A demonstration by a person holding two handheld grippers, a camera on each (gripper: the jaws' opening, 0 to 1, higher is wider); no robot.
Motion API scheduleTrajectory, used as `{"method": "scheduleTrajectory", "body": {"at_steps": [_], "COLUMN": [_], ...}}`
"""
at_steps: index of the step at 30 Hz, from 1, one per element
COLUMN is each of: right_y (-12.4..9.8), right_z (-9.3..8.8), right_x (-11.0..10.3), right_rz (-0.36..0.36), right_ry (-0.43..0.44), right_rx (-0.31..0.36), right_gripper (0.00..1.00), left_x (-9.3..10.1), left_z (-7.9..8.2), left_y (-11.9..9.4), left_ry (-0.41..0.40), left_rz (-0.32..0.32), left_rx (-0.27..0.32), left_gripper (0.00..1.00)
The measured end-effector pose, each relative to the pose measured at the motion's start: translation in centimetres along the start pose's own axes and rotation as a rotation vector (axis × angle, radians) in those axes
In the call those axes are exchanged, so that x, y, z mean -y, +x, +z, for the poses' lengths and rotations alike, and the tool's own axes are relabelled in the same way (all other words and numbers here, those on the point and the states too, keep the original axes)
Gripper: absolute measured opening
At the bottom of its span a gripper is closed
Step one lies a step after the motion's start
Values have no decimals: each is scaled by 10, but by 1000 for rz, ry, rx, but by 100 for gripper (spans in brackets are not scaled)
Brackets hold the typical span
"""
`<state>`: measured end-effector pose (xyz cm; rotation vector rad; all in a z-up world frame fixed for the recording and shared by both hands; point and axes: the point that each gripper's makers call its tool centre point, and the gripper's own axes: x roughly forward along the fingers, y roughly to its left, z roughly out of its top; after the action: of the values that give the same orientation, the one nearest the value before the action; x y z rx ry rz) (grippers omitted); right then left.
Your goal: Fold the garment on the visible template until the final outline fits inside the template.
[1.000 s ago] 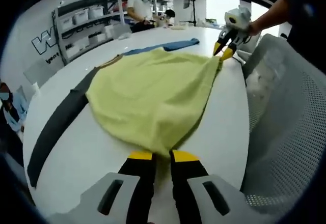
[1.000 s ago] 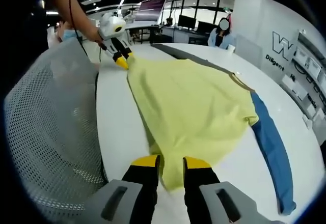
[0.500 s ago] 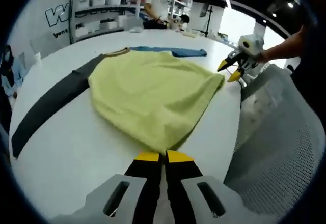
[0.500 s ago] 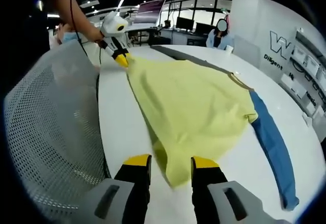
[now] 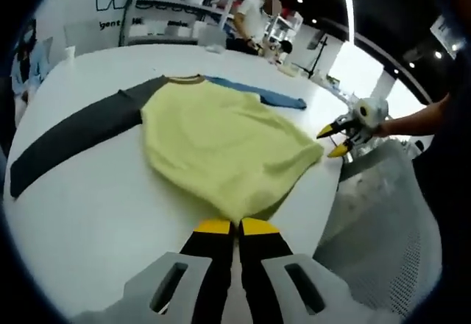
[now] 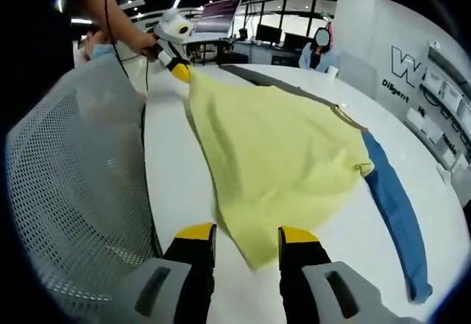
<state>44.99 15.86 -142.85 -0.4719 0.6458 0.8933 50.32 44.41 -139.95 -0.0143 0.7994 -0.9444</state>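
A yellow garment (image 5: 221, 147) lies spread on the white table (image 5: 96, 213), with a dark grey sleeve (image 5: 73, 140) stretched out to one side and a blue sleeve (image 5: 265, 96) to the other. My left gripper (image 5: 235, 227) is shut on one hem corner of the garment. In the right gripper view the left gripper (image 6: 179, 71) holds that corner at the far end of the yellow garment (image 6: 280, 147). My right gripper (image 6: 246, 234) stands open, and the other hem corner lies loose between its jaws. In the left gripper view the right gripper (image 5: 335, 138) hangs open just off the hem.
A white mesh chair (image 6: 73, 191) stands tight against the table's near edge, beside both grippers. Shelves with boxes (image 5: 184, 0) and people at desks are far behind the table. Bare tabletop (image 6: 441, 213) runs past the blue sleeve (image 6: 394, 206).
My right gripper has opened and let go of its hem corner, which now lies on the table. The left gripper stays shut on its corner and has shifted along the table edge.
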Motion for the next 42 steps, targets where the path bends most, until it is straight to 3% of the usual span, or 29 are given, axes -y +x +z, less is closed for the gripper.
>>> {"method": "scheduleTrajectory", "body": {"at_steps": [8,13,21,35,42], "right_y": [2,5,4,-8,-8], "right_z": [-1,1,0,-11,-20], "right_x": [-1,0,4,16,21], "right_rz": [-1,-8,-12,-39,-52], "right_ry": [0,-7,-11,35,89], "right_rx": [-6,-11,-16,-32,-58], "right_gripper": [28,28,28,23,12], "left_x": [5,9,11,9,8], "left_z": [17,19,7,3,-2], "left_y": [-5,-8,-2,0,0], "left_ry": [-142,-194,-87,-71,-67], "left_rz": [-56,-88,-57,-57,-56], "left_rx": [71,83,51,36,20], "left_gripper": [2,2,2,2,2]}}
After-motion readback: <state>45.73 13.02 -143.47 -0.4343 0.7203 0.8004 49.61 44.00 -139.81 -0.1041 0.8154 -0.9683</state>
